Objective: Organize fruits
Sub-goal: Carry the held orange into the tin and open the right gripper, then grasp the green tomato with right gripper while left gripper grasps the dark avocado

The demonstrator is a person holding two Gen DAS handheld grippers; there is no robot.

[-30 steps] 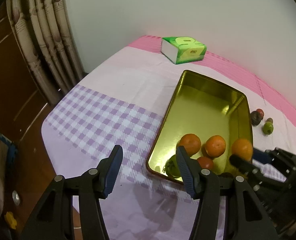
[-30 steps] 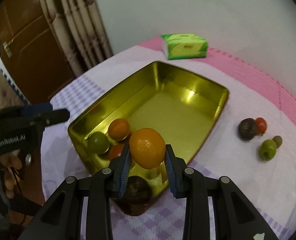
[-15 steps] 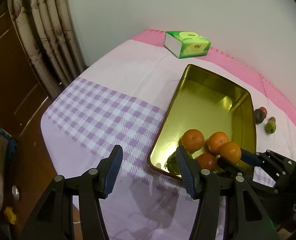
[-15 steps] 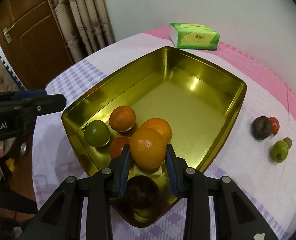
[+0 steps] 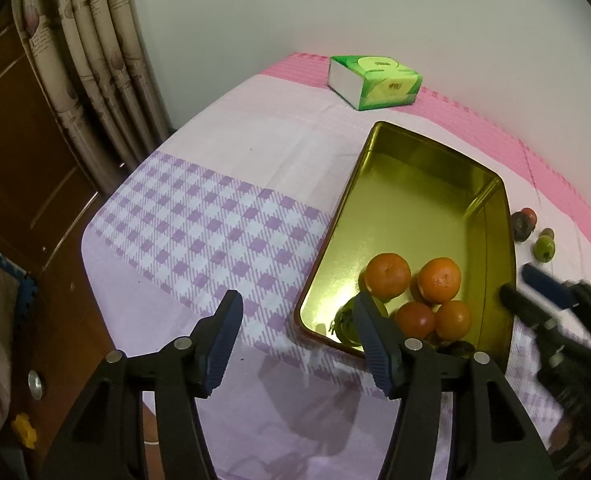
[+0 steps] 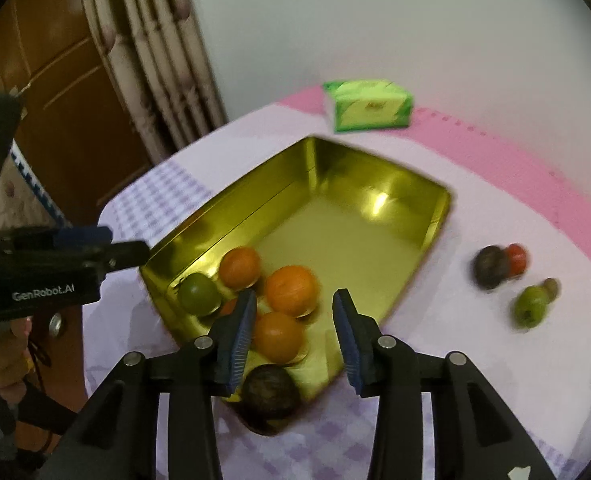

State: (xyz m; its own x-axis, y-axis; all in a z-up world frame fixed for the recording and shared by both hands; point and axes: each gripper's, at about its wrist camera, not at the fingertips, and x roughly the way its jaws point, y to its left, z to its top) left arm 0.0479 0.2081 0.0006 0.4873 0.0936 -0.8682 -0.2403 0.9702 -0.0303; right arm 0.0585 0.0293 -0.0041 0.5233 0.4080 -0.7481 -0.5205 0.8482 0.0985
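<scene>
A: Where are the oranges?
B: Three oranges [image 6: 291, 290], one green fruit [image 6: 198, 299] in the gold tray [image 6: 375, 184], six o'clock end.
A: Outside it?
B: Dark fruit [image 6: 491, 266], green one [image 6: 529, 311], three o'clock.

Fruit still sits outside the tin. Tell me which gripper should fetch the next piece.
Right, probably. The right gripper, jaws opening and empty, has the loose green fruit and dark fruit on its side of the gold tin. The left gripper hangs over the checked cloth, across the tin.

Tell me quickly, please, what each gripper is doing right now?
Left gripper: opening, nothing between its fingers.
Right gripper: opening, holding nothing; orange rests in gold tray.
</scene>
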